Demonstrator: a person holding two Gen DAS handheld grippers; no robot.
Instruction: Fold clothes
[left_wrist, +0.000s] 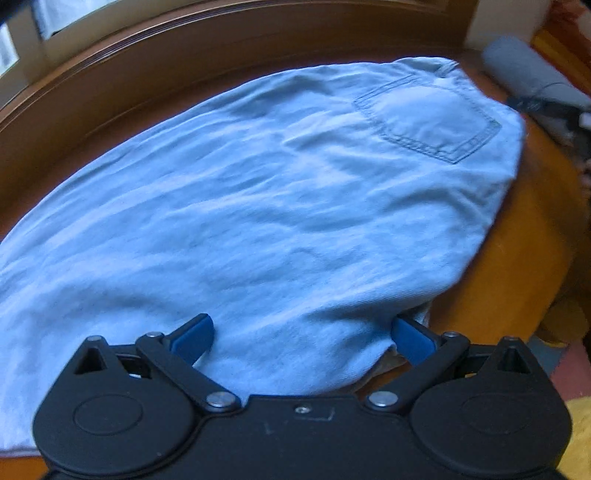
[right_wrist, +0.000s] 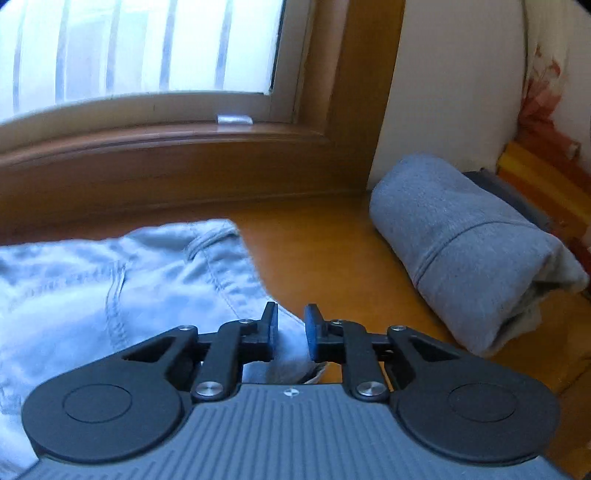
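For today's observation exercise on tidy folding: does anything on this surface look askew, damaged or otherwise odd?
Nothing looks damaged or spilled. The light blue jeans lie wrinkled and slanted across the wooden surface, not squared to its edge. The grey folded garment by the wall is a loose bundle, with a paler layer poking out at its end.

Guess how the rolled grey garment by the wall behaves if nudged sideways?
The rolled grey garment probably rolls a bit on the smooth wooden tabletop, being roughly cylindrical. Its loose end looks apt to unravel. It is soft cloth, so it would likely squash rather than slide cleanly.
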